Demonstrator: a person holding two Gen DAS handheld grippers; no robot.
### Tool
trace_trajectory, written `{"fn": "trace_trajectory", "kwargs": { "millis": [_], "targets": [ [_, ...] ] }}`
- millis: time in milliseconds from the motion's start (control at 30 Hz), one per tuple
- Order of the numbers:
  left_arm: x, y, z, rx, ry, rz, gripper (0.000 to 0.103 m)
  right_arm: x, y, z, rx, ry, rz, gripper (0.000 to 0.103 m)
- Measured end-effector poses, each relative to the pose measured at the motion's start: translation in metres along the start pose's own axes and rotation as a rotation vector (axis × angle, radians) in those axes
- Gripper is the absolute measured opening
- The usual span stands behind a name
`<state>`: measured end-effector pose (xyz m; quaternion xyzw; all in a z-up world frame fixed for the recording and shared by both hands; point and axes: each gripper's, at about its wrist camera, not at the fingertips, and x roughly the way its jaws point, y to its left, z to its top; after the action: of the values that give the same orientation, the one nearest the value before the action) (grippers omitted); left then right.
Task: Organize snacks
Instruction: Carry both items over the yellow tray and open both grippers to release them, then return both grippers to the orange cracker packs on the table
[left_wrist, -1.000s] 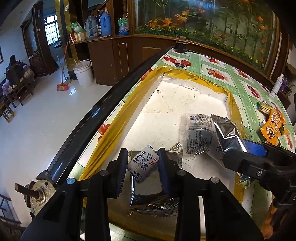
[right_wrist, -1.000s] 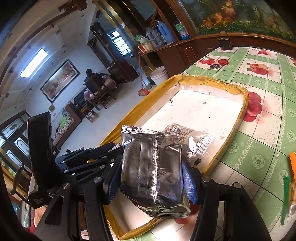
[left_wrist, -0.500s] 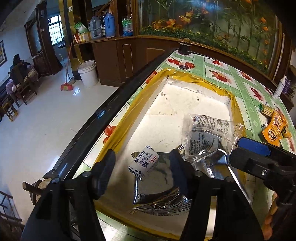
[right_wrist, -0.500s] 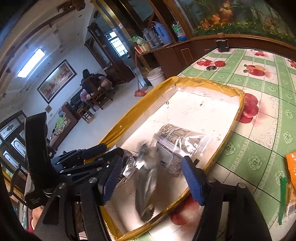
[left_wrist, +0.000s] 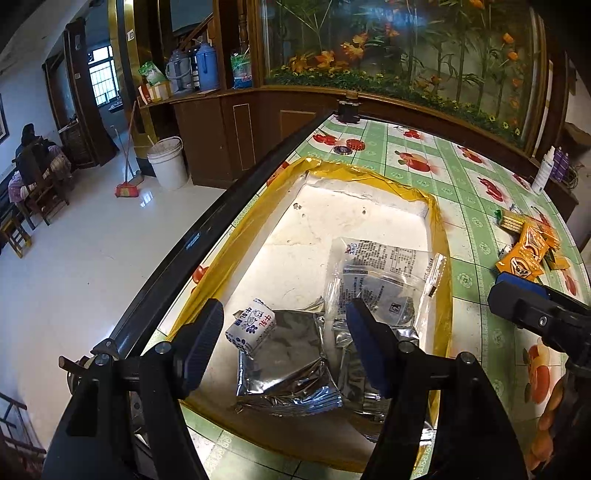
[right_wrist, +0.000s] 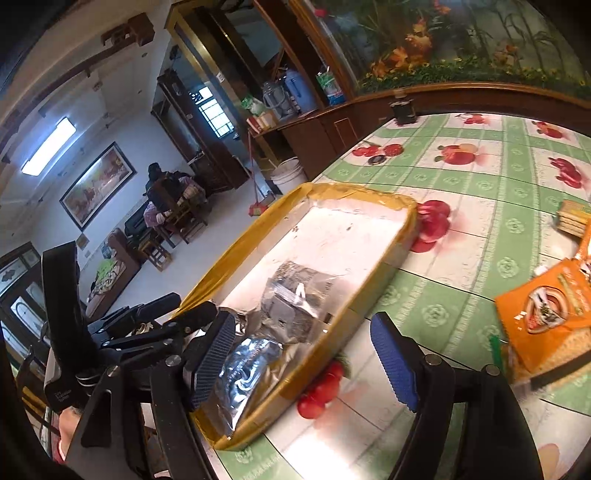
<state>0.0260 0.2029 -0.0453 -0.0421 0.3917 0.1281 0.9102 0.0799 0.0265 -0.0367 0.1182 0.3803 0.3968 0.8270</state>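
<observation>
A yellow-rimmed white tray (left_wrist: 439, 236) (right_wrist: 369, 192) lies on the table. In it are a small white milk candy packet (left_wrist: 251, 328), a silver foil pouch (left_wrist: 284, 362) (right_wrist: 243, 369) and clear printed snack bags (left_wrist: 384, 277) (right_wrist: 295, 295). My left gripper (left_wrist: 284, 332) is open and empty above the tray's near end, straddling the candy packet and pouch. My right gripper (right_wrist: 303, 354) is open and empty over the tray's near corner. Orange snack packets (left_wrist: 524, 251) (right_wrist: 546, 310) lie on the table to the right.
The table has a green-and-white fruit-print cloth (left_wrist: 461, 177) and a dark edge (left_wrist: 221, 221) on the left, with floor beyond. A white bottle (left_wrist: 545, 173) stands at the far right. A wafer pack (right_wrist: 572, 218) lies beyond the orange packets.
My left gripper opened and let the milk candy packet fall into the tray. My right gripper opened, dropped the silver foil pouch into the tray, and swung right.
</observation>
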Motion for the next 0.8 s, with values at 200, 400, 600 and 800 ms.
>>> {"fn": "trace_trajectory", "kwargs": {
  "millis": [200,400,600,800],
  "targets": [
    [-0.007,-0.015,0.003,0.017,-0.010,-0.032,0.069,-0.026,-0.020,-0.007,0.028,-0.023,-0.039,0.080],
    [-0.013,-0.036,0.002,0.054,-0.018,-0.070,0.069,-0.050,-0.046,-0.015,0.078,-0.047,-0.074,0.080],
    [-0.018,-0.056,0.000,0.085,-0.017,-0.098,0.069,-0.068,-0.066,-0.024,0.114,-0.063,-0.102,0.080],
    [-0.020,-0.075,-0.004,0.112,-0.006,-0.127,0.069,-0.088,-0.087,-0.036,0.148,-0.075,-0.138,0.080]
  ]
}}
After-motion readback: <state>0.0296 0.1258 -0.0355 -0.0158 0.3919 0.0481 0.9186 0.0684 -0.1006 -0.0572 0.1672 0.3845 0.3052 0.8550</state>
